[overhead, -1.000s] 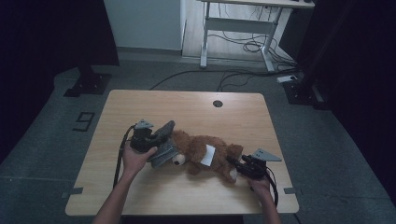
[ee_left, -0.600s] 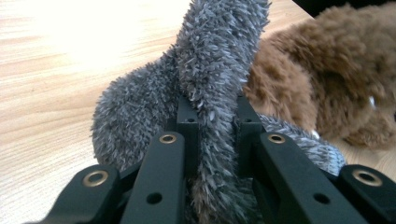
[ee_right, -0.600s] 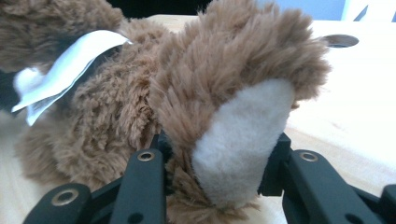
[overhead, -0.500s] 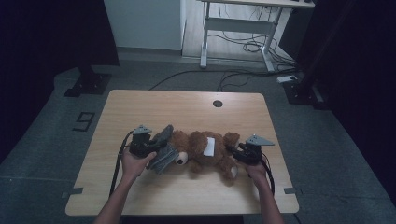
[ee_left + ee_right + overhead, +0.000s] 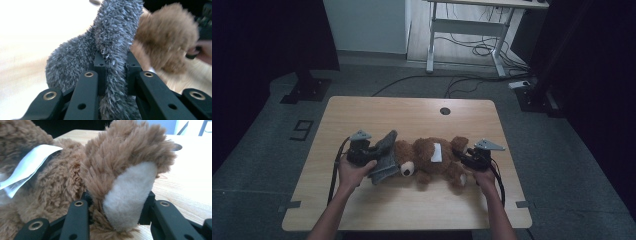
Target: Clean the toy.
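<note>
A brown teddy bear [image 5: 428, 161] lies on its back across the wooden table [image 5: 412, 117], head to the left, with a white tag [image 5: 436, 151] on its belly. A grey fuzzy cloth piece [image 5: 385, 154] sits at its head. My left gripper [image 5: 374, 151] is shut on this grey piece [image 5: 110, 42], which stands up between the jaws [image 5: 115, 63]. My right gripper [image 5: 463, 156] is shut on the bear's foot [image 5: 127, 192], its pale sole facing the camera between the jaws [image 5: 117, 203]. The tag [image 5: 27, 167] shows to the left.
A dark round cable hole [image 5: 445, 110] sits near the table's far edge. Beyond the table stand a white desk frame [image 5: 464, 30], loose floor cables [image 5: 472, 80] and a black stand base [image 5: 307, 90]. Bare wood lies in front of and behind the bear.
My right gripper has moved away from the front edge and leftward with the bear's foot, so the bear now lies more level across the table. The left gripper has stayed put.
</note>
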`<action>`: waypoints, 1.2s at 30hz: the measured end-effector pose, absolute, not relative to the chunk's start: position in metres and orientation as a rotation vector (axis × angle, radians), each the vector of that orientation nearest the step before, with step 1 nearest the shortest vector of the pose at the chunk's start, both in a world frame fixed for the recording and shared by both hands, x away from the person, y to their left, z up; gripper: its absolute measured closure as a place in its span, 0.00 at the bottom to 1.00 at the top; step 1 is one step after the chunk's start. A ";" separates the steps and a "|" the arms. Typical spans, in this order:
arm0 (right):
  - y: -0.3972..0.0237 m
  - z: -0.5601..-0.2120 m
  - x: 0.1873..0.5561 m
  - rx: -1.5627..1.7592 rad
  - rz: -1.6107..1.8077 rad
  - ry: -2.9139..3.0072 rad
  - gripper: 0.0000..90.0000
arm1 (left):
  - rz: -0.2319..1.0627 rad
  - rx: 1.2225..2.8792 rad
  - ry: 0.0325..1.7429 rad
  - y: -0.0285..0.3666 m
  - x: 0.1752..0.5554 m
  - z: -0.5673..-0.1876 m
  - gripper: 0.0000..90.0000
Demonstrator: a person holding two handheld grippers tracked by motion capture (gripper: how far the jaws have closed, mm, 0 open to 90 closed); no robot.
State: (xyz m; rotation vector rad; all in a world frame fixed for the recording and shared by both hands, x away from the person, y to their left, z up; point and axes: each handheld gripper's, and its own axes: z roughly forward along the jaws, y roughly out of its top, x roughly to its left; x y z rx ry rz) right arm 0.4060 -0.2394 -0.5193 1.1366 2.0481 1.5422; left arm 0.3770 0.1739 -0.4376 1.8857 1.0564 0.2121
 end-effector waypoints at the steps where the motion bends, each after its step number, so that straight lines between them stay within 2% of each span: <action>1: -0.241 -0.520 0.405 1.133 1.548 2.044 0.70 | 0.214 1.887 1.046 0.169 0.384 -0.429 0.85; 7: -0.242 -0.521 0.399 1.108 1.564 2.033 0.69 | 0.208 1.954 1.011 0.131 0.421 -0.407 0.85; 12: -0.241 -0.521 0.395 1.096 1.553 2.024 0.69 | 0.151 2.062 1.076 0.110 0.438 -0.440 0.85; 16: -0.246 -0.522 0.384 1.097 1.584 2.024 0.68 | 0.059 1.995 1.091 0.125 0.432 -0.453 0.84; 23: -0.244 -0.522 0.362 1.083 1.595 2.037 0.67 | 0.067 1.974 1.045 0.135 0.402 -0.461 0.85; 24: -0.245 -0.522 0.358 1.085 1.598 2.035 0.66 | 0.073 1.970 1.040 0.135 0.398 -0.463 0.85; 31: -0.255 -0.503 0.336 1.082 1.608 2.037 0.41 | 0.087 1.966 1.001 0.132 0.374 -0.469 0.86; 36: -0.258 -0.480 0.333 1.067 1.671 2.015 0.29 | 0.106 1.966 0.980 0.128 0.364 -0.472 0.86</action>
